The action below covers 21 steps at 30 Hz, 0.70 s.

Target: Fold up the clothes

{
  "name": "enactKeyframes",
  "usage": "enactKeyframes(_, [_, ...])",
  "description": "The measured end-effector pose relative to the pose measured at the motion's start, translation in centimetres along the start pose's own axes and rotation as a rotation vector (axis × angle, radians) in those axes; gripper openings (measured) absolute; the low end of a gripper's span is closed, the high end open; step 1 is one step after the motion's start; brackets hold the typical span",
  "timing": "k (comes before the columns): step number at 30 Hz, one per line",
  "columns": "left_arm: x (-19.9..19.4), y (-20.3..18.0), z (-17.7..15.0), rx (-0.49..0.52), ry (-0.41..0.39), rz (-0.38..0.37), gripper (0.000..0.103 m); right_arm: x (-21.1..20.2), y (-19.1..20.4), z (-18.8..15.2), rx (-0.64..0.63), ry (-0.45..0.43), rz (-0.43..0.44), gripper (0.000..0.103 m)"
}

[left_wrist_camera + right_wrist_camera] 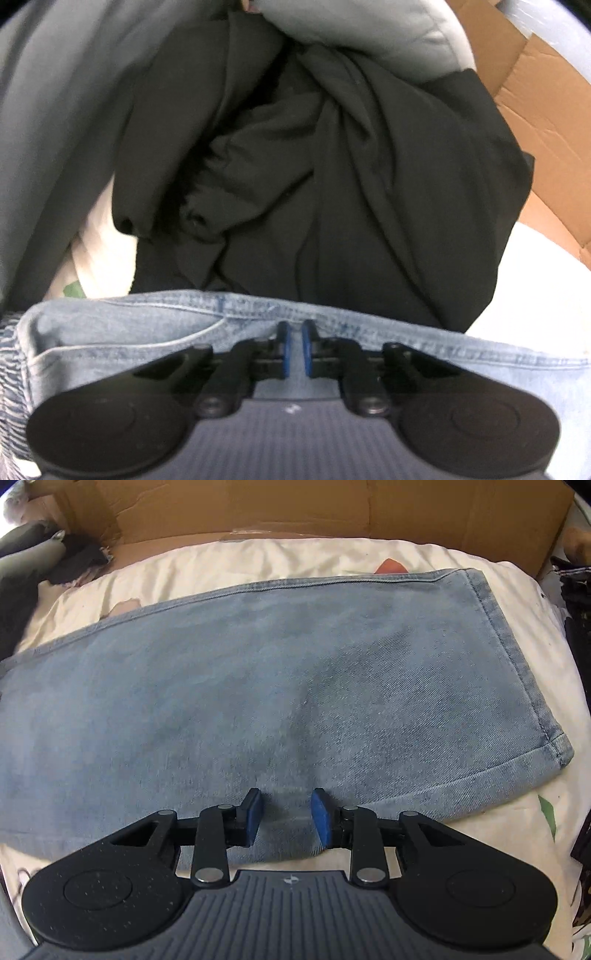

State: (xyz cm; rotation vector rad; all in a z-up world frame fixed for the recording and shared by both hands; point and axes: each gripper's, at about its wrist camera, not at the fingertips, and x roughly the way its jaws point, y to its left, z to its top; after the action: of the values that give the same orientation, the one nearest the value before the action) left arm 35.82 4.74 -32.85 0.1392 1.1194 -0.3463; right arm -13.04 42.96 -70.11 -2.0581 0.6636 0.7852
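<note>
Left wrist view: the left gripper (294, 341) has its pads nearly together over the jeans (110, 332) at the bottom of the frame; I cannot tell if denim is pinched between them. A black garment (332, 184) fills the centre, with grey cloth (55, 129) at the left.

Right wrist view: the right gripper (286, 818) is spread over the lower edge of the jeans, which lie flat on a sheet (258, 561). Denim seems heavy and rather stiff; the hem (517, 672) at the right offers good hold. A cardboard box (295, 509) stands behind.

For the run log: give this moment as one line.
task: fold clothes | left gripper: nearly shut at jeans waistband | right gripper: open over leg | black garment: crumpled behind
</note>
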Motion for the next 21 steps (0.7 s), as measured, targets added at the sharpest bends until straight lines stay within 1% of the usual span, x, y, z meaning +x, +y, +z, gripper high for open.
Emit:
enactKeyframes(2, [-0.7, -0.7, -0.2, 0.027, -0.030, 0.024, 0.007, -0.3, 0.1, 0.4, 0.012, -0.014, 0.005, 0.036])
enactKeyframes(3, [-1.4, -0.9, -0.4, 0.034, -0.053, 0.022, 0.007, -0.5, 0.2, 0.6, 0.018, -0.022, 0.007, 0.036])
enactKeyframes(6, [-2.9, -1.4, -0.8, 0.044, -0.066, -0.002, 0.011, -0.9, 0.4, 1.2, 0.032, -0.042, 0.015, 0.036])
enactKeyframes(9, [-3.8, -2.4, -1.3, 0.061, -0.071, -0.028, 0.016, -0.9, 1.2, 1.5, 0.003, -0.051, 0.024, 0.036])
enactKeyframes(14, [-4.4, -4.9, -2.4, 0.067, -0.063, -0.085, 0.017, -0.7, 2.8, 1.7, -0.034, -0.066, 0.047, 0.036])
enactKeyframes(16, [-4.4, -6.3, -2.9, 0.081, -0.062, -0.100, 0.020, -0.9, 3.6, 1.7, -0.059, -0.074, 0.067, 0.037])
enactKeyframes(17, [-4.3, -6.9, -3.2, 0.075, -0.061, -0.107, 0.024, -1.0, 4.0, 1.7, -0.076, -0.077, 0.077, 0.037])
enactKeyframes(18, [-4.2, -7.6, -3.5, 0.070, -0.059, -0.114, 0.025, -1.0, 4.5, 1.7, -0.098, -0.079, 0.084, 0.037])
enactKeyframes(21, [-3.3, -9.3, -4.2, 0.059, -0.043, -0.139, 0.025, -0.6, 5.9, 1.8, -0.136, -0.074, 0.092, 0.037])
